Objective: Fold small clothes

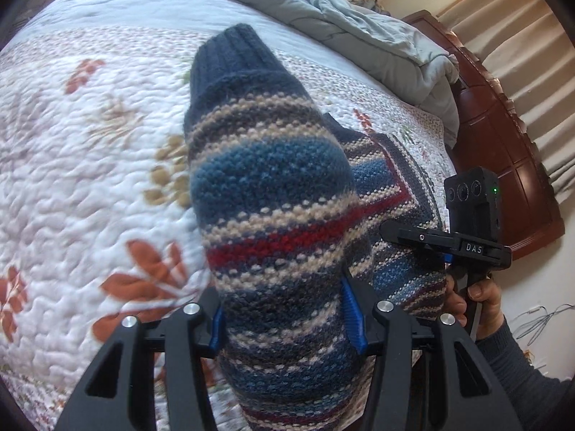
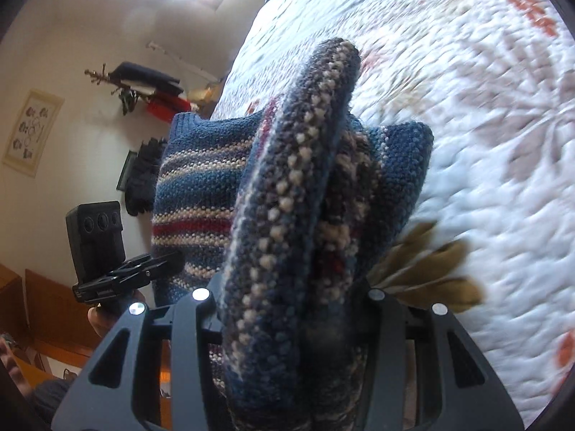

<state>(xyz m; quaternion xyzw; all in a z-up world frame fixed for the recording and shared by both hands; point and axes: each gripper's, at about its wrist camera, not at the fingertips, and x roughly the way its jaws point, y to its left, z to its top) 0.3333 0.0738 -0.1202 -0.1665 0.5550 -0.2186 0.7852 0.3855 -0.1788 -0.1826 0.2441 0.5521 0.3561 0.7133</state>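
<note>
One striped knitted sweater (image 1: 276, 194) was seen, lifted above the quilted bedspread (image 1: 90, 151) of the bed, its body hanging toward the bed's edge. Two tongs were counted. The left tongs (image 1: 287, 323) were closed on a sleeve of the sweater, the navy cuff (image 1: 233, 57) pointing away from the camera. The right tongs (image 2: 291, 305) were clamped on a bunched fold of the same sweater. One grey duvet (image 1: 359, 18) was heaped near the wooden headboard (image 1: 503, 143).

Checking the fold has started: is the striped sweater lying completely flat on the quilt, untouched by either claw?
No. The left claw is shut on a sleeve of the striped sweater, which sticks up off the quilt.
</note>
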